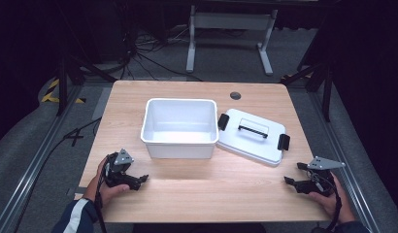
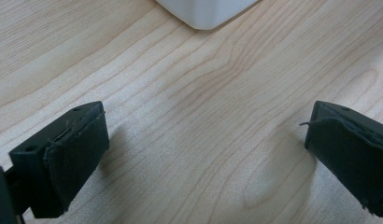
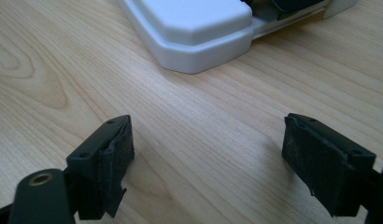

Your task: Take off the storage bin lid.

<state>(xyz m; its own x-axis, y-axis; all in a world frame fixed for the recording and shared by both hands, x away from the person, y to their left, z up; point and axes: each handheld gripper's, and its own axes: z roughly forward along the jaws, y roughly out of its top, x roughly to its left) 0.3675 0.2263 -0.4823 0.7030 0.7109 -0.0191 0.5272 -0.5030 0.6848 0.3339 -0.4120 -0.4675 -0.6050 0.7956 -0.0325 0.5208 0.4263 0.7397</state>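
Left hand: rested on the counter (image 1: 197,194), near-left of the white bin (image 1: 179,127); left gripper (image 2: 199,154) fingers wide apart, holding nothing.
Right hand: near-right of the bin, by the lid (image 1: 252,136); right gripper (image 3: 208,163) fingers spread, empty.
Count: one bin, one lid touching its right side, two grippers.

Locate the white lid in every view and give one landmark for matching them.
High view: the white lid lies right of centre, beside the box.
Left gripper view: not in it.
Right gripper view: lid at top centre.
Shared landmark: the wooden table.
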